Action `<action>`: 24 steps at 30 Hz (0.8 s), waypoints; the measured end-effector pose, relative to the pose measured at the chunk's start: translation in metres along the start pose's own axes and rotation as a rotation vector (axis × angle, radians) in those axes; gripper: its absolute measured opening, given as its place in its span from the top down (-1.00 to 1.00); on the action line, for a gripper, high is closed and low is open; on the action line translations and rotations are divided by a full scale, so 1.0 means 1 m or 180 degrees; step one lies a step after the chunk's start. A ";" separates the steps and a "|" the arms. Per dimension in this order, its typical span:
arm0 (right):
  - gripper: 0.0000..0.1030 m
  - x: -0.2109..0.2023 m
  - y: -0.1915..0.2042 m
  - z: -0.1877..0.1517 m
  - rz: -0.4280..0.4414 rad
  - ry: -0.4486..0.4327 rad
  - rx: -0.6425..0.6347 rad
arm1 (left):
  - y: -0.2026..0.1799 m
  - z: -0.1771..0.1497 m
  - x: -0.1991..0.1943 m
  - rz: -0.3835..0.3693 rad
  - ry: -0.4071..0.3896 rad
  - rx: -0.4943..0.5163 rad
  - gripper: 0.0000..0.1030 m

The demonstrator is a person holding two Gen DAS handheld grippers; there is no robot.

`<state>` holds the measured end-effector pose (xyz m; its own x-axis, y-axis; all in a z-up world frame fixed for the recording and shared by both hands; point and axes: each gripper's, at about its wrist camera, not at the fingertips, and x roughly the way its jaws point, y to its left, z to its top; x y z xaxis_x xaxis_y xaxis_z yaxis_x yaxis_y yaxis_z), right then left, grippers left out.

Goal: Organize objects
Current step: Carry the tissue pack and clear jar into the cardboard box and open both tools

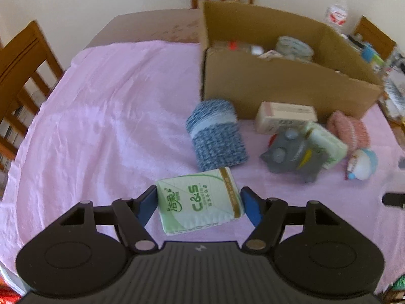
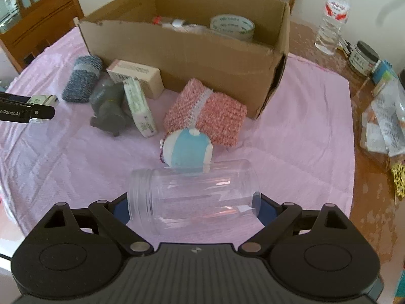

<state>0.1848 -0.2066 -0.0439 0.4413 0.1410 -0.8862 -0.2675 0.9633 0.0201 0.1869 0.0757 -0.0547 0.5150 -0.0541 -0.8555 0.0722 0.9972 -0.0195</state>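
A green-and-white tissue pack sits between the blue pads of my left gripper, which is shut on its two sides above the pink cloth. In the right wrist view a clear plastic jar lies sideways with my right gripper shut on its mouth and its base. Just beyond the jar rests a blue-and-white ball. The open cardboard box stands behind, holding a tape roll and small items.
In front of the box lie a blue knitted roll, a pink knitted roll, a grey toy, a white carton and another tissue pack. A water bottle, jars and bags crowd the right edge. Wooden chairs surround the table.
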 end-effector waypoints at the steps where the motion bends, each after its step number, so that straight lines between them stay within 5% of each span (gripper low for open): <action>1: -0.87 -0.005 0.000 0.002 0.0019 -0.0014 -0.0034 | -0.002 0.003 -0.004 -0.0030 -0.0006 0.0050 -0.36; 11: -0.87 -0.051 -0.002 0.042 0.0132 -0.0297 -0.0316 | -0.022 0.052 -0.042 -0.0284 -0.0261 0.0364 -0.36; 24: -0.87 -0.068 -0.009 0.119 0.0202 -0.0746 -0.0477 | -0.044 0.145 -0.036 -0.0363 -0.0671 0.0475 -0.36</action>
<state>0.2595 -0.1971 0.0712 0.6010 0.2657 -0.7538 -0.4170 0.9088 -0.0121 0.2891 0.0264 0.0515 0.6616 -0.1907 -0.7252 0.2570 0.9662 -0.0197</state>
